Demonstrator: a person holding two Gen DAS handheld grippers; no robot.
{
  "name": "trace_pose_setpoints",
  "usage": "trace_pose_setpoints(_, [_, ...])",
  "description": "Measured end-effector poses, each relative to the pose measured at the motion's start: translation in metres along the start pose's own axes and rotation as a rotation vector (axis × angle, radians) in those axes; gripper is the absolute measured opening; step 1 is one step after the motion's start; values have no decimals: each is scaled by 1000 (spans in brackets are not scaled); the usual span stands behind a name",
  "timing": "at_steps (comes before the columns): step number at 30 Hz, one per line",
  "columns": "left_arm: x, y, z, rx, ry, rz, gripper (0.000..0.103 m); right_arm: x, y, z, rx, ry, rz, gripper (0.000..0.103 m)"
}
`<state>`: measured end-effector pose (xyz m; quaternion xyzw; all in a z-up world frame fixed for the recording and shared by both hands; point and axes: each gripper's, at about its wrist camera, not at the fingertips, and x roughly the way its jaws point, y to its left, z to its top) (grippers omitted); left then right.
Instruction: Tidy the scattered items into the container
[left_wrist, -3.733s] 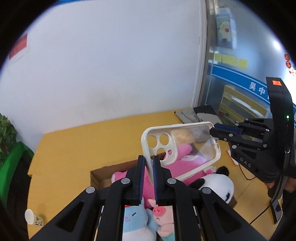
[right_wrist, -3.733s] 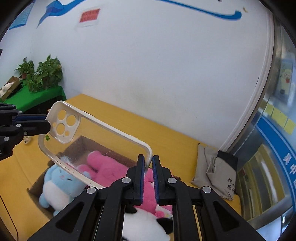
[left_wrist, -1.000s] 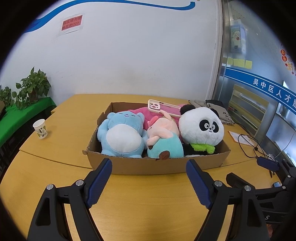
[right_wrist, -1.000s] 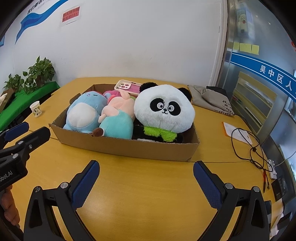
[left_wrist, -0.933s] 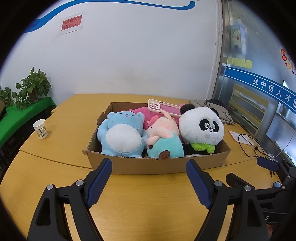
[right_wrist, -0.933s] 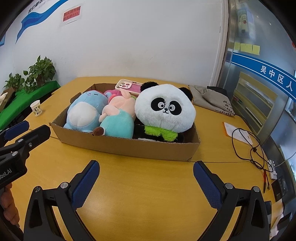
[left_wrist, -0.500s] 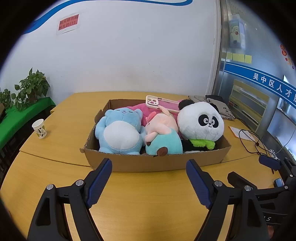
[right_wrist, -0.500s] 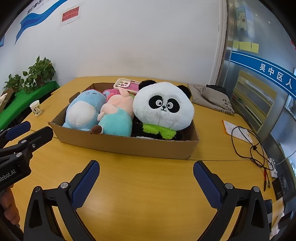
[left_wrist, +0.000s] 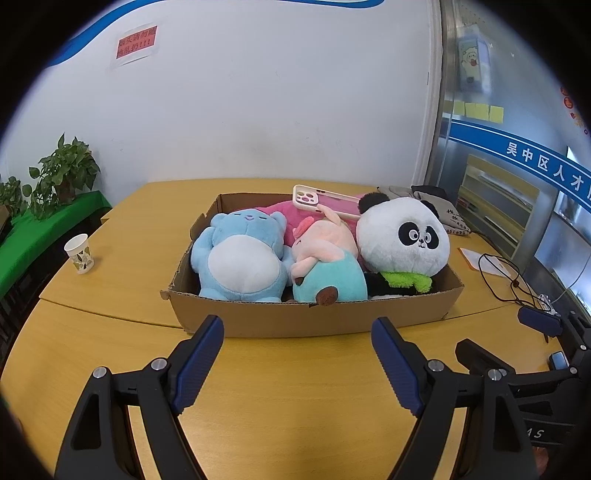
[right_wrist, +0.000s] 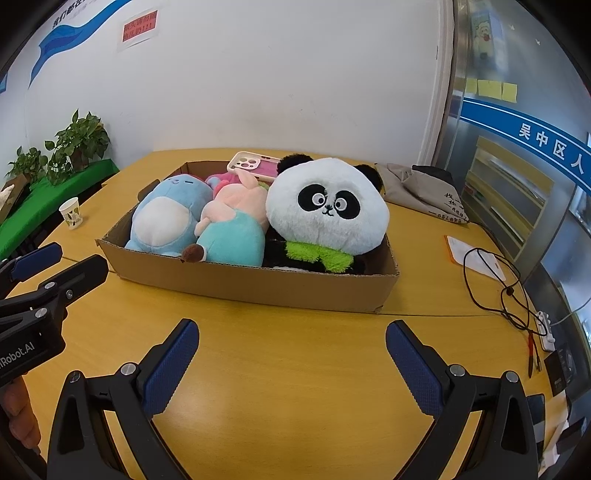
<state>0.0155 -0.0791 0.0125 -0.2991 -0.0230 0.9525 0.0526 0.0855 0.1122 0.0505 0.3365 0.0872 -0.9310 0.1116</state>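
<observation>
A cardboard box (left_wrist: 310, 321) (right_wrist: 258, 284) stands on the yellow table. It holds a blue plush bear (left_wrist: 240, 258) (right_wrist: 166, 218), a pink and teal pig plush (left_wrist: 325, 266) (right_wrist: 232, 229), a panda plush (left_wrist: 402, 240) (right_wrist: 328, 210) and a pink plush (left_wrist: 291, 214) behind them. A clear phone case (left_wrist: 325, 201) (right_wrist: 255, 164) lies on the pink plush at the back. My left gripper (left_wrist: 297, 362) is open and empty in front of the box. My right gripper (right_wrist: 291, 365) is open and empty, also in front of the box.
A paper cup (left_wrist: 79, 253) (right_wrist: 71, 212) stands at the table's left. A grey bag (right_wrist: 424, 192), a paper sheet (right_wrist: 469, 254) and black cables (right_wrist: 498, 288) lie to the right. Potted plants (left_wrist: 62, 170) sit on a green side table at the left.
3.7 s ago both grippers were shut on the phone case above the box. Now the case lies in the box and both grippers are open, drawn back in front of it.
</observation>
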Motion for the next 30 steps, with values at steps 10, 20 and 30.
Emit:
trace_pose_setpoints(10, [0, 1, 2, 4, -6, 14, 82, -2, 2, 2, 0, -16, -1, 103])
trace_pose_setpoints(20, [0, -4, 1, 29, -8, 26, 82, 0, 0, 0, 9, -17, -2, 103])
trace_pose_setpoints(30, [-1, -8, -2, 53, -4, 29, 82, -3, -1, -1, 10, -22, -1, 103])
